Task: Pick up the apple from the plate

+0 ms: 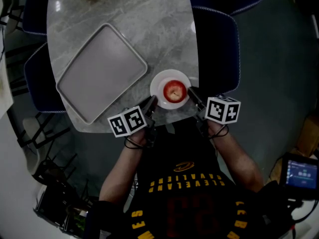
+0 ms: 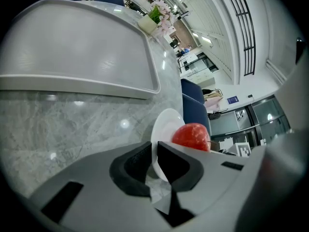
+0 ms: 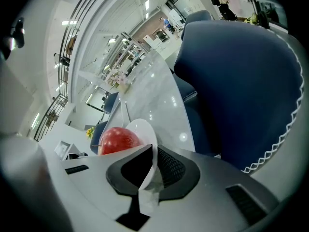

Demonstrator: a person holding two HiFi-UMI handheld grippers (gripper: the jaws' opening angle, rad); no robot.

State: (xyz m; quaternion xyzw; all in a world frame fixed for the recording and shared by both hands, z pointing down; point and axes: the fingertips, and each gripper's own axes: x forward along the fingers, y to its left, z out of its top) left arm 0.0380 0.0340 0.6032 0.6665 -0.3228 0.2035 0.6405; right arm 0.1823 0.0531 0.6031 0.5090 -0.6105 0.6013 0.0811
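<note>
The grey marble-topped table (image 1: 164, 29) fills most of what is in front of the person, with dark blue padded chairs (image 1: 219, 44) tucked in around it. On its left half lies a large grey rectangular tray (image 1: 99, 71), bare. Near the front edge, just right of the tray's corner, sits the small round white plate (image 1: 158, 83), and the red apple (image 1: 174, 91) rests in the middle of it, stem up.

Both tools are on the plate, not the fruit. The left gripper (image 1: 151, 105) is clenched on the plate's left rim, the thin white edge pinched between its 2 black pads. The right gripper (image 1: 192, 96) grips the opposite rim the same way. The apple shows just beyond each pair of jaws, untouched.

To my eye the pick itself hasn't begun. Done well, 1 gripper would keep the plate steady while the other lets go, opens wide and comes in over the apple's widest part. Squeezing off-centre would likely roll such a smooth round fruit off the plate.
</note>
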